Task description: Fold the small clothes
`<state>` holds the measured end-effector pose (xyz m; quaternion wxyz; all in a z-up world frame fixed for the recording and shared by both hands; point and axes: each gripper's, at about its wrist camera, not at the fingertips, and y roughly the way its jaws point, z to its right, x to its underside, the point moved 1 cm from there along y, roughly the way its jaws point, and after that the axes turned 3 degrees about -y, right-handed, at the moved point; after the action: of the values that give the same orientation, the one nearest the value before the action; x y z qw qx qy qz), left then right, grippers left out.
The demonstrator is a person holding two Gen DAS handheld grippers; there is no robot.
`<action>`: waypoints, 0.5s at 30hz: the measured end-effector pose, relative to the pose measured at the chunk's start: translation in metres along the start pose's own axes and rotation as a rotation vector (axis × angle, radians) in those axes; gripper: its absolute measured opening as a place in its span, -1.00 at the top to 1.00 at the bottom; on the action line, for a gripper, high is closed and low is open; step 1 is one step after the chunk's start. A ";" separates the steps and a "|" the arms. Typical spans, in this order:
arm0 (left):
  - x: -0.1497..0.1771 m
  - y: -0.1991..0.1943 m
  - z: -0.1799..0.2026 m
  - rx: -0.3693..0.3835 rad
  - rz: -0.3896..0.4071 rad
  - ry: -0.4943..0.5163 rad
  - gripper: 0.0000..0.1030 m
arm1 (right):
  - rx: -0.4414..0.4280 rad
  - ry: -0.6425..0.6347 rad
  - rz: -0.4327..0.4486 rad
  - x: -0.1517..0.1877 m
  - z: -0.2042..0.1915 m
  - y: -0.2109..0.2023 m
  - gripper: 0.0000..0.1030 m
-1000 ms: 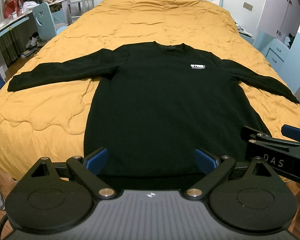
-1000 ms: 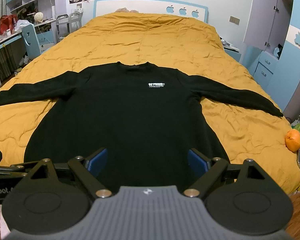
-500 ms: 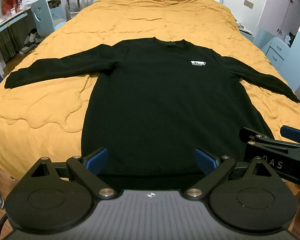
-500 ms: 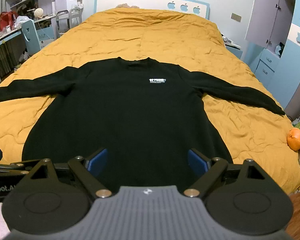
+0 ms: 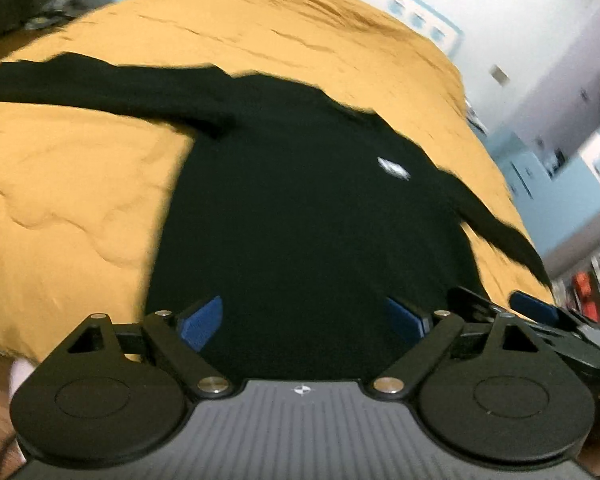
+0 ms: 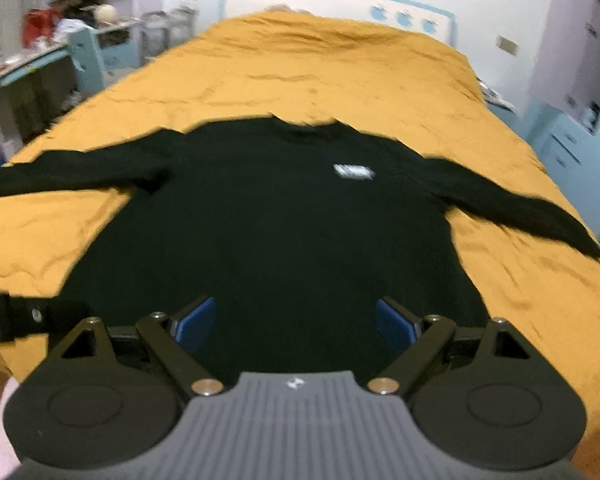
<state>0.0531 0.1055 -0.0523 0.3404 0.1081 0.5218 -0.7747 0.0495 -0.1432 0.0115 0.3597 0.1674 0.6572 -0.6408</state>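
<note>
Black sweatshirt (image 6: 276, 232) lies flat, sleeves spread, on the mustard quilt (image 6: 320, 76). We hold the left gripper (image 5: 306, 320) and right gripper (image 6: 294, 320) above its hem, jaws wide apart, empty. Best to pinch a sleeve cuff cleanly; open quilt flanks both sides, the bed edge close below us.

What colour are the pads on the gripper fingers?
Blue pads on black arms, clearest in the right wrist view.
</note>
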 end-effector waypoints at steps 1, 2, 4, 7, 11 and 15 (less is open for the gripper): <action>-0.008 -0.002 -0.014 -0.008 0.027 -0.022 -1.00 | -0.026 -0.014 0.013 -0.006 -0.006 0.005 -0.61; -0.020 -0.003 -0.034 -0.008 0.062 -0.052 -1.00 | -0.058 -0.030 0.034 -0.014 -0.014 0.012 -0.61; -0.037 -0.006 -0.068 0.017 0.136 -0.108 -1.00 | -0.097 -0.077 0.060 -0.030 -0.031 0.030 -0.61; -0.071 -0.009 -0.138 0.019 0.288 -0.223 -1.00 | -0.133 -0.181 0.125 -0.051 -0.067 0.066 -0.61; -0.110 -0.005 -0.217 -0.057 0.396 -0.371 -1.00 | -0.236 -0.279 0.215 -0.072 -0.117 0.115 -0.60; -0.141 0.009 -0.285 -0.081 0.460 -0.496 -1.00 | -0.252 -0.401 0.276 -0.092 -0.172 0.165 -0.59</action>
<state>0.1098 0.4129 -0.1080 0.6270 0.0176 0.4155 -0.6587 0.1801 0.0648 -0.0579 0.5848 0.0792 0.6182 -0.5193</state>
